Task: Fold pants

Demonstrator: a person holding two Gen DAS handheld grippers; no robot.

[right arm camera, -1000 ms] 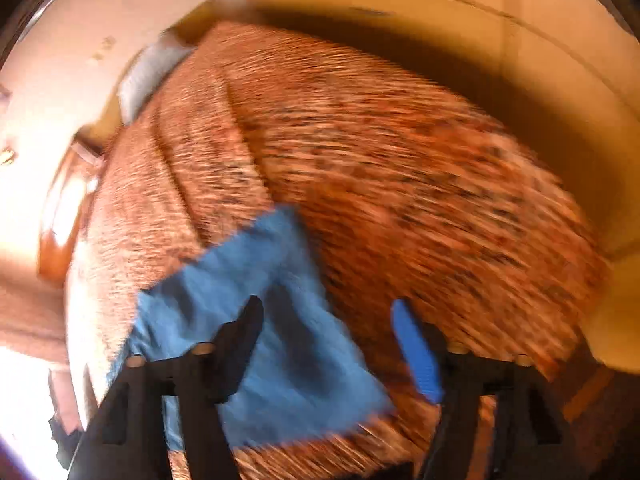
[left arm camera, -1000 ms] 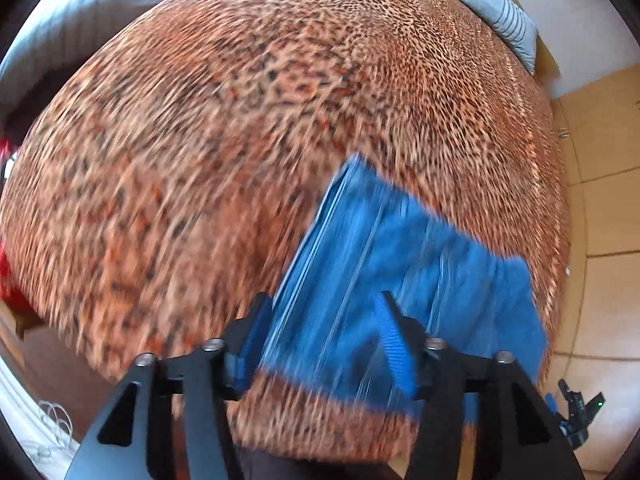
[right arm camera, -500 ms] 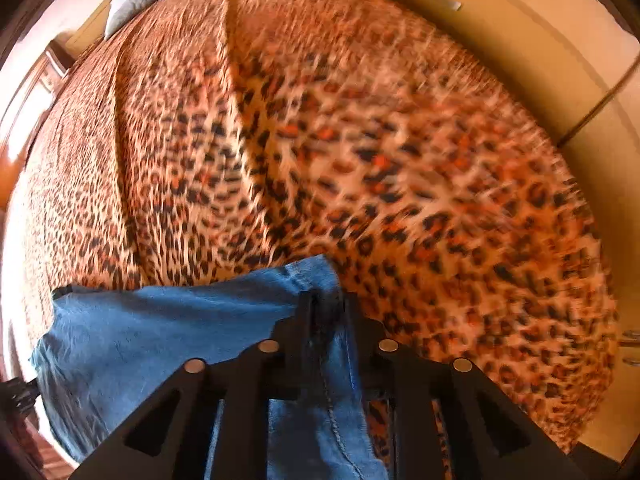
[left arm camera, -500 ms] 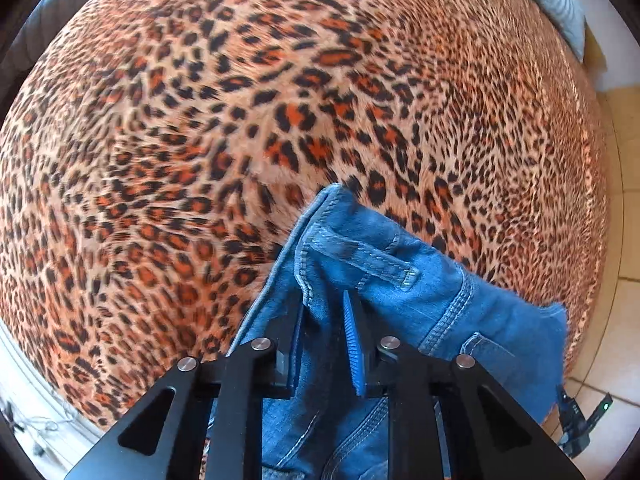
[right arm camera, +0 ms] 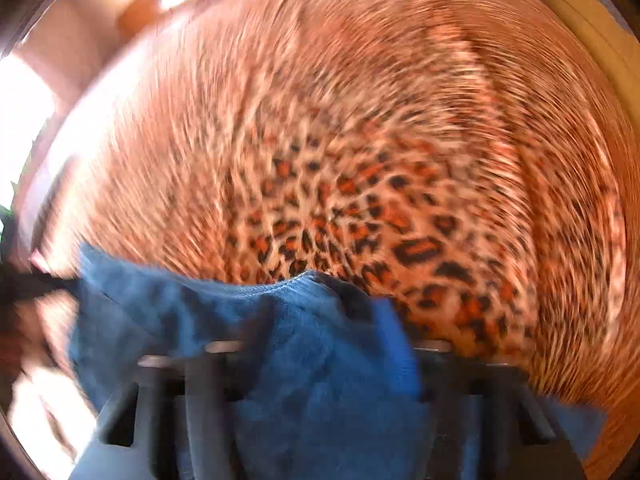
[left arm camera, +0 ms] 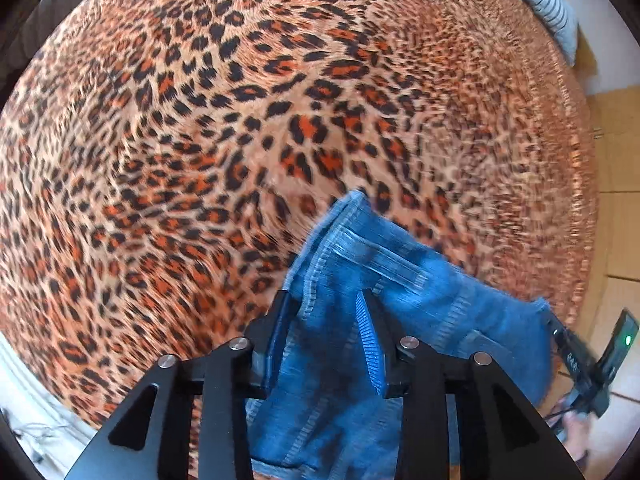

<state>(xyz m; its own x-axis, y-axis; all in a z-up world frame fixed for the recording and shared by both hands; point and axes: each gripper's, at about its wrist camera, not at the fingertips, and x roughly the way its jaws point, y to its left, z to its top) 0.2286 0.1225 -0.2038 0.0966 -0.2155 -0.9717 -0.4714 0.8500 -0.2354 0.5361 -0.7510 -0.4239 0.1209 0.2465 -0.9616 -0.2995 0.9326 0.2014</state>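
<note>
Half a second ago your left gripper (left arm camera: 324, 312) had its fingers (left arm camera: 370, 344) nipped close together on the waistband of the jeans (left arm camera: 404, 292); now they stand clearly further apart and are opening, with a thick bunch of denim between them that fills most of the gap. The left pad lies against the fabric edge, while the ribbed right pad shows bare at its tip, so you cannot count on a firm pinch here. The waistband corner with its belt loop points up and away from the fingers over the leopard-print bedspread (left arm camera: 240, 128), and the rest of the denim hangs down beneath the gripper toward the near edge of the bed. Further right, past the far end of the jeans, a dark device with a green light (left arm camera: 622, 344) shows over the tiled floor (left arm camera: 620, 216). Moving to your right gripper (right arm camera: 320, 320), the picture is badly smeared: the view has swung since the last frame, so this hand is moving fast. Its fingers are also opening, and blue denim fills the space between them, draping over the frame, but the blur hides whether the pads press on it. Taken together, both ends of the waistband look lifted off the bedspread, which suggests the carry-over of the fold is under way, and widening fingers mid-carry risk dropping the cloth.
</note>
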